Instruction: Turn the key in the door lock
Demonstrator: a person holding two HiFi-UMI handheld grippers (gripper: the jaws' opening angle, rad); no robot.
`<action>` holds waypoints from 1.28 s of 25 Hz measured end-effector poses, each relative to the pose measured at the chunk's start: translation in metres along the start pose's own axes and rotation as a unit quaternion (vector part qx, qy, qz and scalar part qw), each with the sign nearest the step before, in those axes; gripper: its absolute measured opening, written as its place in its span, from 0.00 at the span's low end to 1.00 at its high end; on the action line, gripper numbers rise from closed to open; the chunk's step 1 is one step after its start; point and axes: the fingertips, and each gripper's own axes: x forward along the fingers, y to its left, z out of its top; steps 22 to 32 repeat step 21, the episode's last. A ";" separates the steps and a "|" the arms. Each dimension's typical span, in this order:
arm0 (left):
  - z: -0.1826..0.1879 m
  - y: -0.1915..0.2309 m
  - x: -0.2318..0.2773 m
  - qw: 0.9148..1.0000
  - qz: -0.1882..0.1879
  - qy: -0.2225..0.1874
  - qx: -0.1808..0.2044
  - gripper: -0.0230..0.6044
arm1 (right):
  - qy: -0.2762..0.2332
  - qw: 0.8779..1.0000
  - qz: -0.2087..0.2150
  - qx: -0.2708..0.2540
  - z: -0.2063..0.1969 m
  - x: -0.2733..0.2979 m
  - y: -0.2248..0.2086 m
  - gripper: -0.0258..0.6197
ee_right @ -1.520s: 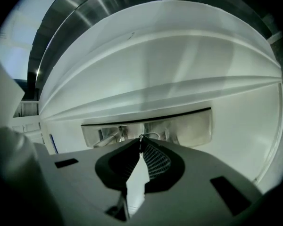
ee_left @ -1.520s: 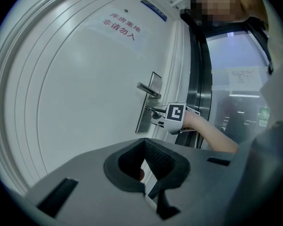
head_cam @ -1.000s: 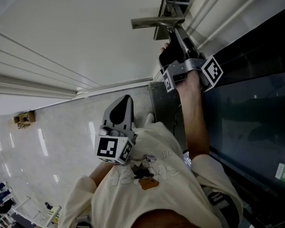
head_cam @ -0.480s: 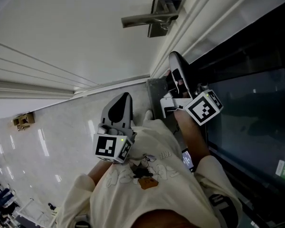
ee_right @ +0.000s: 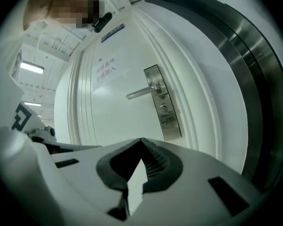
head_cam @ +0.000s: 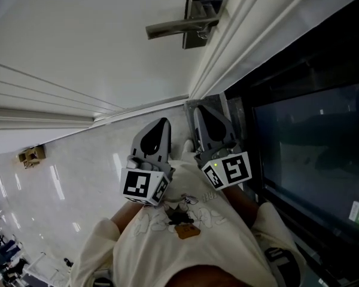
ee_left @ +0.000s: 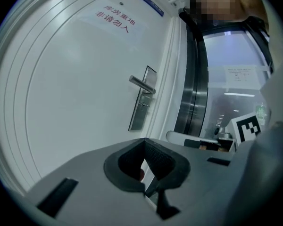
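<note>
The white door (head_cam: pixel 96 34) carries a steel lever handle (head_cam: pixel 178 27) on a lock plate (head_cam: pixel 197 17). The right gripper view shows the handle (ee_right: pixel 141 93), the plate (ee_right: pixel 164 112) and a keyhole cylinder (ee_right: pixel 163 108); I cannot tell whether a key is in it. My right gripper (head_cam: pixel 204 113) is held back near my chest, well short of the lock. Its jaws have just been closing and are shut with nothing between them (ee_right: pixel 141 141). My left gripper (head_cam: pixel 160 124) hangs beside it, its jaws together and empty (ee_left: pixel 144 141). The left gripper view also has the handle (ee_left: pixel 141 84).
A dark glass panel (head_cam: pixel 305 148) in a steel frame (ee_right: pixel 245 65) stands to the right of the door. Glossy pale floor (head_cam: pixel 60 178) lies below, with a small brown object (head_cam: pixel 29 153) far left. A sign with red characters (ee_left: pixel 114 18) is on the door.
My right gripper has come away from the lock plate, dropped back toward my chest, rolled over and closed. The left gripper has stayed where it was.
</note>
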 end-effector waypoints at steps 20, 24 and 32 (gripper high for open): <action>0.004 -0.004 0.000 1.000 -0.017 -0.003 0.005 0.05 | 0.019 0.999 -0.025 -0.029 -0.012 -0.008 0.019 0.05; 0.005 -0.004 -0.002 1.000 -0.017 -0.002 0.005 0.05 | 0.019 0.999 -0.026 -0.028 -0.012 -0.008 0.019 0.05; 0.005 -0.004 -0.002 1.000 -0.017 -0.002 0.005 0.05 | 0.019 0.999 -0.026 -0.028 -0.012 -0.008 0.019 0.05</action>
